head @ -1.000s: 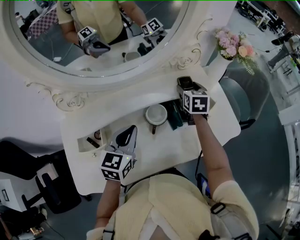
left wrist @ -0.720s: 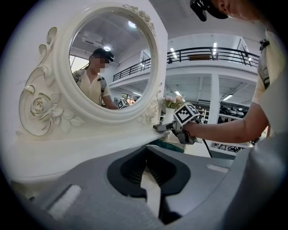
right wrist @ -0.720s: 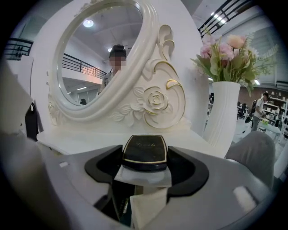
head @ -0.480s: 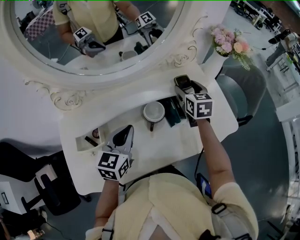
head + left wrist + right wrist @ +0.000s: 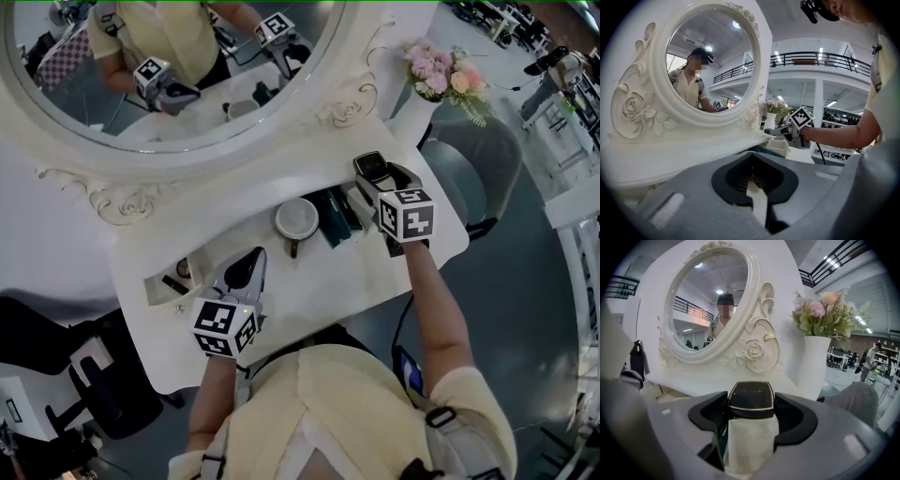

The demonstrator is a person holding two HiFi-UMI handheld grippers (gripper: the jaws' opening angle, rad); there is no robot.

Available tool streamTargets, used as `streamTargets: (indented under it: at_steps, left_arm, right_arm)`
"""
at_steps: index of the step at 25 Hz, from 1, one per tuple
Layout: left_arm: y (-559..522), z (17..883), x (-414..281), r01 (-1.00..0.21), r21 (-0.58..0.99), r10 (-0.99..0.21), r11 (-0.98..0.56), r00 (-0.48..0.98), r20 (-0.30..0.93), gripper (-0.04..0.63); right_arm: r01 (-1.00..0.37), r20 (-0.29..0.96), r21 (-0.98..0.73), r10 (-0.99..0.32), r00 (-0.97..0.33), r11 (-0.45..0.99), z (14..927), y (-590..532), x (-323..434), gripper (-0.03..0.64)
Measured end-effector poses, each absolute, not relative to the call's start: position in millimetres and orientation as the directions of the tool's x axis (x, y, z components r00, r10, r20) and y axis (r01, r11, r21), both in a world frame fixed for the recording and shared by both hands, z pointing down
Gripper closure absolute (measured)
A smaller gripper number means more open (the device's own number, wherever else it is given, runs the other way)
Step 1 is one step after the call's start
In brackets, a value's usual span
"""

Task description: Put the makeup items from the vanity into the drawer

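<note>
Two fingers of my right gripper (image 5: 751, 412) are clenched on a black compact (image 5: 751, 398) with a thin gold rim, one finger against each side and its lid facing up. In the head view the compact is over the right end of the vanity surface (image 5: 328, 274), in front of the white vase (image 5: 410, 114) of pink flowers (image 5: 439, 71). I cannot tell whether it touches the surface.

The fingers of my left gripper (image 5: 753, 178) are clenched together with nothing between them. This gripper is at the front left of the surface, pointing toward the oval mirror (image 5: 187, 122), just to the right of the drawer (image 5: 161, 289). The drawer stands open at the left end of the vanity. I can make out a couple of small things lying in it, but they are too small for me to name.

Between the two grippers, near the middle of the surface, lies a round white item (image 5: 296, 219) with a short dark handle pointing toward me. Just to its right lie dark teal cases (image 5: 330, 217), close beside the right gripper.

The mirror's carved white frame rises behind all of this, and its glass reflects both marker cubes and my yellow shirt. A grey chair (image 5: 472, 180) stands off the right end of the vanity, well apart from the drawer.
</note>
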State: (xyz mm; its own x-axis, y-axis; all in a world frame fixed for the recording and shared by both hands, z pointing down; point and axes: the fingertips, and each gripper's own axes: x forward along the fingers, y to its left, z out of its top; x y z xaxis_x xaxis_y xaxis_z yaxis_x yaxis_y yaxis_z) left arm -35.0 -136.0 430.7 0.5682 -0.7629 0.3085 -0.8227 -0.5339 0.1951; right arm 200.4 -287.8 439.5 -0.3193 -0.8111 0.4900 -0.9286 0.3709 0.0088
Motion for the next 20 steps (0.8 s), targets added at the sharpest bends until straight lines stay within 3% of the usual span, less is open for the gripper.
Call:
streamTargets:
  at_steps: [11, 20]
  left_arm:
    - [-138, 435, -7, -0.774, 0.209, -0.71, -0.597, 0.632, 0.31, 0.597]
    - [-140, 439, 1, -0.758, 0.218, -0.689, -0.615, 0.65, 0.32, 0.597]
  right_arm:
    - [-0.939, 0.556, 0.041, -0.788, -0.263, 0.342, 458, -265, 231, 0.301]
    - [-0.894, 0.711, 0.081, -0.655, -0.258, 0.44, 488, -252, 235, 0.3]
